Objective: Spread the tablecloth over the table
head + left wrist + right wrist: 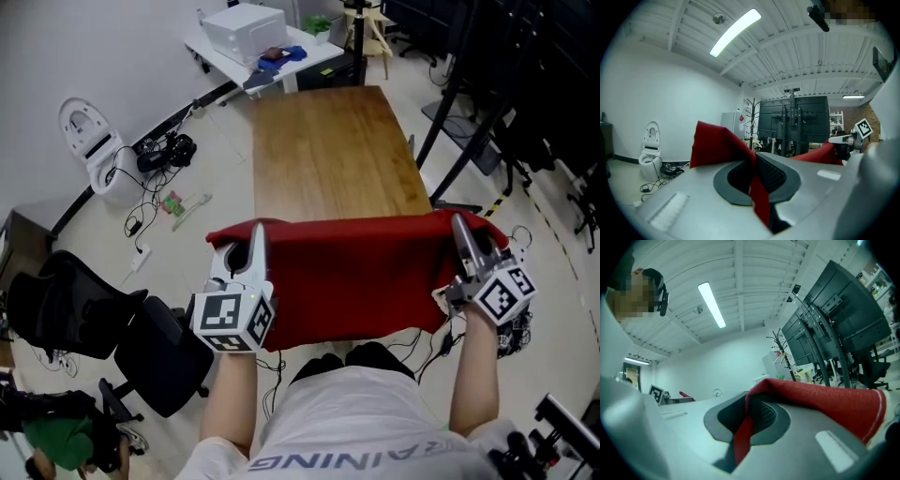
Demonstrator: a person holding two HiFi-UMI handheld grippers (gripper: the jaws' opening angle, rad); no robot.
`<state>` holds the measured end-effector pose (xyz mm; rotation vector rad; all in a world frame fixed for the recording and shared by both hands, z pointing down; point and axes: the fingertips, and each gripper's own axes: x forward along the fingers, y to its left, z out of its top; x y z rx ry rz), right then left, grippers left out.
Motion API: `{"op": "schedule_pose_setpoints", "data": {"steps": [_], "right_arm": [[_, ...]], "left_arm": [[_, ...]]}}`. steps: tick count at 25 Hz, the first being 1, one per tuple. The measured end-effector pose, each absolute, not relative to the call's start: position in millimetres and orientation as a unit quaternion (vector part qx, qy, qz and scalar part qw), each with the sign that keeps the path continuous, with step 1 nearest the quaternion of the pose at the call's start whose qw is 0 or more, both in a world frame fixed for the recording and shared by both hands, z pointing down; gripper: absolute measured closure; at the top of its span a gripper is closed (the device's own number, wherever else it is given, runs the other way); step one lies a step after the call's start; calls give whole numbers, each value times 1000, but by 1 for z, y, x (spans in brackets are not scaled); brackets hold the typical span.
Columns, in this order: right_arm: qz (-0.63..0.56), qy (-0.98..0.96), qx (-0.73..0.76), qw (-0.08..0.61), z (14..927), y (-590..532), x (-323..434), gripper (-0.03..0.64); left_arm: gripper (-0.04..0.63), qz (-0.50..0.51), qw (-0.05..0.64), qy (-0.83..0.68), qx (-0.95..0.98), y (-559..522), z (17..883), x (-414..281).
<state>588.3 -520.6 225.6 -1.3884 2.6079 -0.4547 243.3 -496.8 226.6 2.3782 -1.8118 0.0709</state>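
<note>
Head view takes in one red tablecloth (356, 277), two hand-held grippers and one long wooden surface (328, 150). The cloth hangs stretched between the pair. The left hand-held gripper (256, 234) has one top corner and the right hand-held gripper (459, 227) has the other. The rest of the fabric drops below and between them, in front of the person. From this angle it hides the near end of the wooden surface, and I cannot tell whether it touches the wood. Bare wood runs on beyond both sets of tips.

In the left gripper view the left hand-held gripper (752, 180) is clamped narrow on the tablecloth (717, 140). A red strip runs down the slit between the two dark pads (771, 173), and the corner bunches up above them to the left.

The right gripper view shows the same grip. The right hand-held gripper (747, 420) is pinched tight on the tablecloth (811, 399), with a red strip between its pads (764, 416) and the cloth folding away to the right.

Around them I count one toilet (89, 141) well off to the left of the left hand-held gripper and one black office chair (141, 342) near that gripper's marker cube. One white surface (314, 58) stands past the wooden one, carrying one white box (244, 28).
</note>
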Motion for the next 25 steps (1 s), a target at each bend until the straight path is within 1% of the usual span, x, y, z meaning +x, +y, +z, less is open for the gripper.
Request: {"op": "schedule_pose_setpoints", "data": {"steps": [10, 16, 19, 23, 25], "right_arm": [[-240, 876, -416, 44, 296, -638, 578, 603], [-273, 869, -413, 7, 346, -708, 579, 603], [-291, 863, -412, -17, 374, -742, 569, 603], [-309, 852, -416, -68, 419, -775, 559, 603], [-312, 850, -417, -80, 431, -788, 553, 603]], "left_arm": [[578, 63, 113, -662, 738, -584, 273, 235], [578, 89, 126, -680, 717, -657, 316, 235], [578, 104, 146, -682, 709, -687, 346, 228], [578, 129, 162, -683, 700, -718, 386, 217], [578, 136, 168, -682, 699, -730, 402, 212]]}}
